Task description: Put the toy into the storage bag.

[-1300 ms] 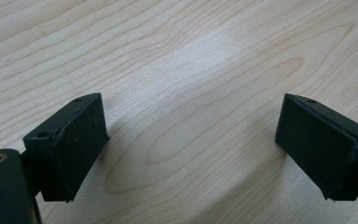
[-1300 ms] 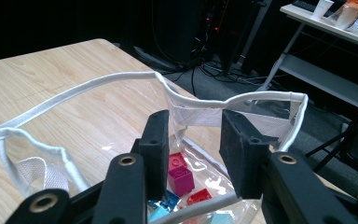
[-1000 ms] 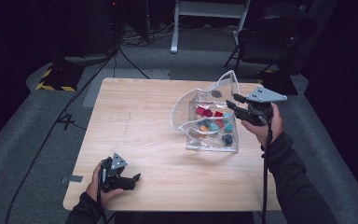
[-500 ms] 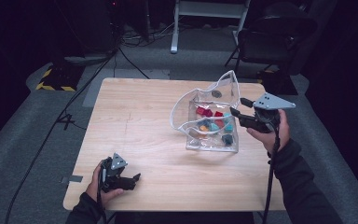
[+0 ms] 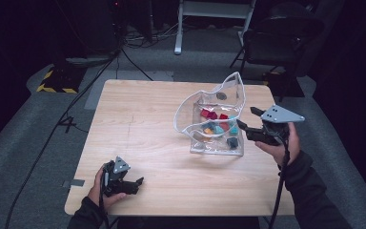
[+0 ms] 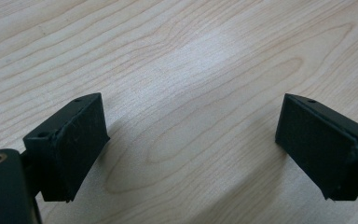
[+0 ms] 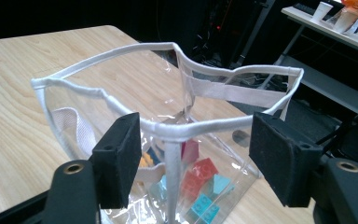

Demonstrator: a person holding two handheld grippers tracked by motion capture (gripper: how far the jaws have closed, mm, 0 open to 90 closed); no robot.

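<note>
Clear bag (image 7: 121, 93) rim between right gripper (image 7: 193, 154) jaws, just opening.

The clear bag (image 5: 218, 121) blocks the table's (image 5: 143, 119) right; left half lies free.

Dim lab or studio, floor cables (image 5: 128, 57), hazard-striped tape (image 5: 55, 88), grey carpet (image 5: 28, 143)
</note>
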